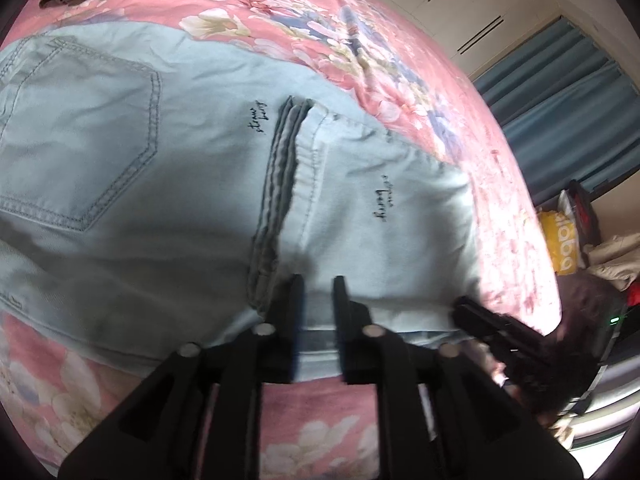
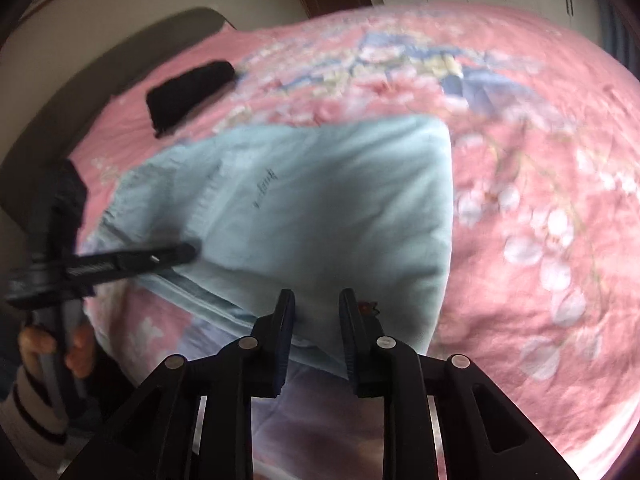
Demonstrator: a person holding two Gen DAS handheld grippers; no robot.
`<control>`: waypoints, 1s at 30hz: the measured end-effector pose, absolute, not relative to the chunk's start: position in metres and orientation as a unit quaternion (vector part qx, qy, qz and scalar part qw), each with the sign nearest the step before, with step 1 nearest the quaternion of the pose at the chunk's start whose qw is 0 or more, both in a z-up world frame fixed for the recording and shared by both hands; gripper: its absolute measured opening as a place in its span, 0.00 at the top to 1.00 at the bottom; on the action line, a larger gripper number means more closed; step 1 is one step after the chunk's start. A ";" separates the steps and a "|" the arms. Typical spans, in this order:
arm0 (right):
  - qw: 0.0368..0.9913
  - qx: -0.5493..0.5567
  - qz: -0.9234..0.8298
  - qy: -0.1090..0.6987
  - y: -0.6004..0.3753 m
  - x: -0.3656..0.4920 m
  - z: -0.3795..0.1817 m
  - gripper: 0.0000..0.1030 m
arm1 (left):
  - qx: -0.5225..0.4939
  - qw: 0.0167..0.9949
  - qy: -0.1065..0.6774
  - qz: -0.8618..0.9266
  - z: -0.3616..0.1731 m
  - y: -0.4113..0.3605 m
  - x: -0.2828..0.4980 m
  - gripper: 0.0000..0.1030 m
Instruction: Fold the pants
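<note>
Pale blue denim pants (image 1: 168, 184) lie folded on a bed with a pink flowered cover (image 1: 360, 48), the back pocket and waistband uppermost and the near folded edge just in front of both tools. The left gripper (image 1: 317, 280) stands over that near edge with its fingers (image 1: 297, 292) slightly parted; cloth shows in the gap, but no pinch is evident. The right gripper (image 2: 317, 296) sits likewise at the edge nearer the fold's corner, fingers a little apart and not visibly clamping the cloth. The denim appears soft yet fairly thick and moderately heavy, likely to drape and crease rather than slide. A firm hold is best taken on the stacked layers at the folded edge or on the stitched waistband.
</note>
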State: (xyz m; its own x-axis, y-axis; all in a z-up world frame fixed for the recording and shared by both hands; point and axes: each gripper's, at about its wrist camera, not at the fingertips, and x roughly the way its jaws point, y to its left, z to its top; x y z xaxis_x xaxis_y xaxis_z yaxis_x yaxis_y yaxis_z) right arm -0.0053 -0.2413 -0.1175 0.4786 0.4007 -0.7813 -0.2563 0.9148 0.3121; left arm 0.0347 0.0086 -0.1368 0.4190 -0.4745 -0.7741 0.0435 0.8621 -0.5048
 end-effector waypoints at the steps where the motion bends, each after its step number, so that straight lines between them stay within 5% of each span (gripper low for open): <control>1: 0.858 0.081 0.190 0.470 -0.243 -0.005 -0.117 0.79 | -0.212 0.817 0.512 -0.159 -0.133 0.010 0.033 0.74; 5: 0.864 0.100 0.211 0.446 -0.247 -0.009 -0.103 0.79 | -0.199 0.845 0.478 -0.136 -0.107 0.025 0.021 0.40; 20: 0.854 0.084 0.270 0.437 -0.181 0.013 -0.094 0.78 | -0.360 0.831 0.425 0.016 -0.120 0.180 -0.033 0.38; 30: 0.825 0.051 0.308 0.471 -0.111 0.034 -0.133 0.78 | -0.429 0.811 0.397 0.011 -0.139 0.202 -0.028 0.38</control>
